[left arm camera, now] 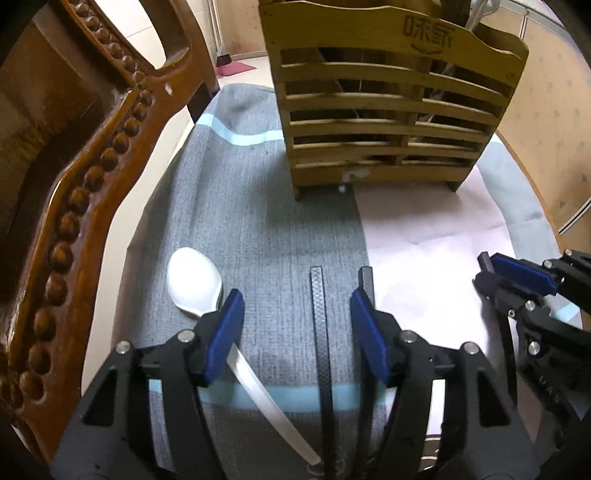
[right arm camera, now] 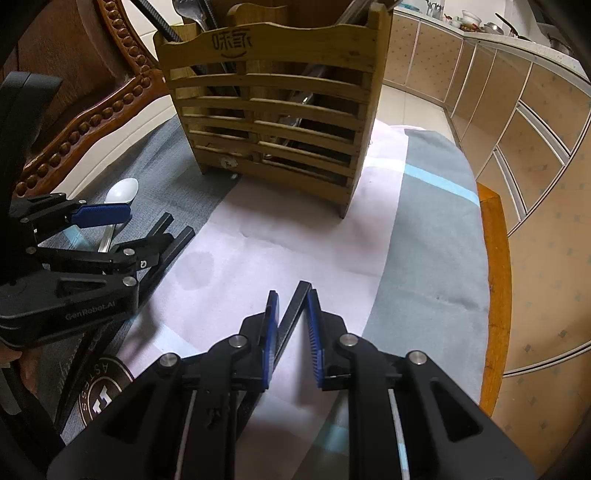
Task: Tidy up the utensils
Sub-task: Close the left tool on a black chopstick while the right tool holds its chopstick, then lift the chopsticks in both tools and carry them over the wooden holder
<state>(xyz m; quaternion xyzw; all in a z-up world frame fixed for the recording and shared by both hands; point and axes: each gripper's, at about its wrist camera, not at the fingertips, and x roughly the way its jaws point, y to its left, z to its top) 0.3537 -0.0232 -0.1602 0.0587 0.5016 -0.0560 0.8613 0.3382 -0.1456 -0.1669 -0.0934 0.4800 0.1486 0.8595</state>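
My left gripper [left arm camera: 297,321] stands open over the grey cloth. One black chopstick [left arm camera: 319,332] lies between its fingers, untouched by the pads. A second black chopstick [left arm camera: 366,280] lies along the right finger. A white spoon [left arm camera: 194,284] rests to the left, its handle running under the left finger. My right gripper [right arm camera: 292,325] is shut on another black chopstick [right arm camera: 297,301], which crosses slantwise between the blue pads. The slatted wooden utensil holder [right arm camera: 273,110] stands behind, with a fork [right arm camera: 188,13] and black chopsticks in it. The left gripper [right arm camera: 146,230] also shows in the right wrist view.
A carved wooden chair [left arm camera: 92,177] crowds the left side. The holder [left arm camera: 388,110] stands on the grey cloth [left arm camera: 258,221] and a pale sheet [right arm camera: 277,240]. The table's wooden edge [right arm camera: 493,258] curves on the right, cabinets [right arm camera: 517,129] beyond. A round logo mat [right arm camera: 103,387] lies near.
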